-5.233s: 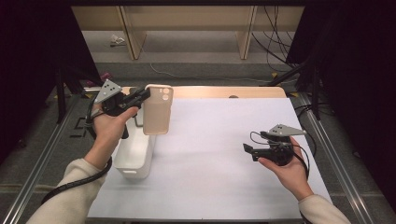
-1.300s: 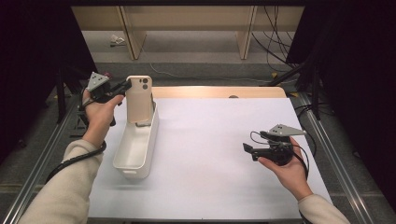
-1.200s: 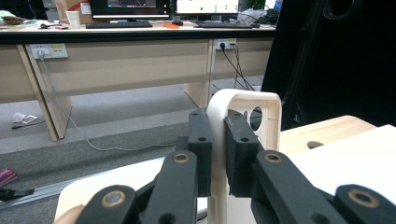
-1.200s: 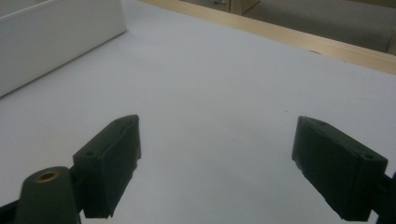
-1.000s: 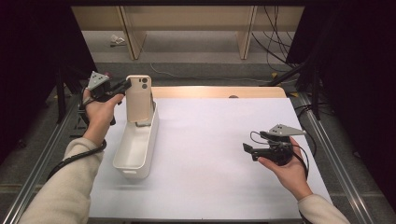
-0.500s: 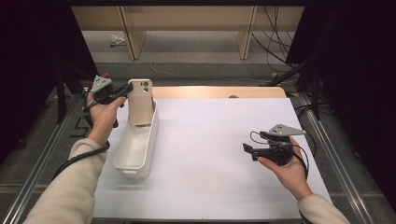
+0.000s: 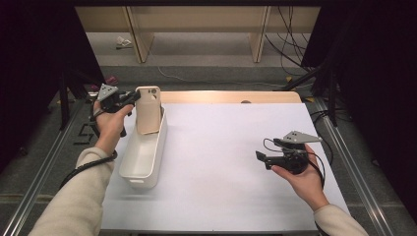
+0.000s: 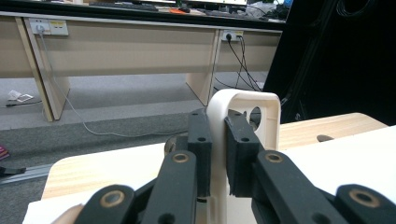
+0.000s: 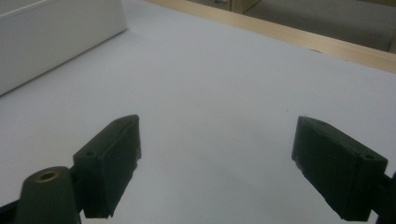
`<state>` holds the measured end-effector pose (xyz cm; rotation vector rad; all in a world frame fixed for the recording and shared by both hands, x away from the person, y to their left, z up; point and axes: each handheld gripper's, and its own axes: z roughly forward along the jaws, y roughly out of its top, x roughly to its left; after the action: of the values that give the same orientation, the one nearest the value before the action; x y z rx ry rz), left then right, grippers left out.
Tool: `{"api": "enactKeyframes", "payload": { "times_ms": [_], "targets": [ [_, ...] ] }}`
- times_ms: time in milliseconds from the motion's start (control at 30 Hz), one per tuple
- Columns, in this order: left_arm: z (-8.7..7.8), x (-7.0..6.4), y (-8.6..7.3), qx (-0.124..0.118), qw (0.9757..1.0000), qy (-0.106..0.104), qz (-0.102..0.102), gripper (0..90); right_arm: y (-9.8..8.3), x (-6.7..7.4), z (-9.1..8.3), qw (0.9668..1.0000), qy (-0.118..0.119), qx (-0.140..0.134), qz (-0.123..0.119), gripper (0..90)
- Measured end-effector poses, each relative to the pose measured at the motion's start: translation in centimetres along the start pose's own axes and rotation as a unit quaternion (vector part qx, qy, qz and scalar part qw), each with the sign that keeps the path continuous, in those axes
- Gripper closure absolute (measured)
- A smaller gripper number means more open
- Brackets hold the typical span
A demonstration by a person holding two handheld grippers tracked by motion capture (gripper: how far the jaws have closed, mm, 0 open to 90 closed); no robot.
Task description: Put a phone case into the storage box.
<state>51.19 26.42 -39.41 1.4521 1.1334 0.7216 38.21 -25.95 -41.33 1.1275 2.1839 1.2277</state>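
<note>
A cream phone case (image 7: 148, 109) stands upright at the far end of a long white bin (image 7: 142, 157), its lower end down inside the bin. My left gripper (image 7: 132, 98) is shut on the case's upper edge; in the left gripper view the two black pads (image 8: 200, 149) pinch the case (image 8: 247, 100) edge-on, with its camera cutout showing. My right gripper (image 7: 259, 157) hovers low over the white mat at the right, held level and pointing left. In the right gripper view its fingers (image 9: 109, 163) stand wide apart with nothing between them.
A white mat (image 7: 231, 162) covers most of the wooden table (image 7: 231, 97), whose bare far edge shows a small hole. The bin's side wall (image 9: 51, 37) shows at the upper left of the right gripper view. Metal rails run along both table sides.
My left hand has carried the case from above the bin's middle to its far end and lowered it into the bin. The right hand has stayed still.
</note>
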Motion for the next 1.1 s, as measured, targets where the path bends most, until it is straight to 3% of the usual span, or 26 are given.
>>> {"api": "enactKeyframes", "payload": {
  "times_ms": [567, 933, 1100],
  "targets": [
    [0.4, 0.3, -0.7, 0.007, 1.0, 0.0, 0.0, 81.3, 0.0, 0.0, 0.0, 1.0, 0.0, 0.001, 0.0, 16.4],
    [0.7, 0.2, -0.9, 0.025, 0.9995, 0.007, 0.019, 80.7, 0.0, 0.0, 0.0, 1.0, -0.001, 0.0, -0.001, 16.4],
    [0.9, 0.3, -1.2, 0.043, 0.9982, 0.013, 0.038, 79.4, 0.0, 0.0, 0.1, 1.0, 0.0, 0.001, -0.002, 16.4]
  ]
}}
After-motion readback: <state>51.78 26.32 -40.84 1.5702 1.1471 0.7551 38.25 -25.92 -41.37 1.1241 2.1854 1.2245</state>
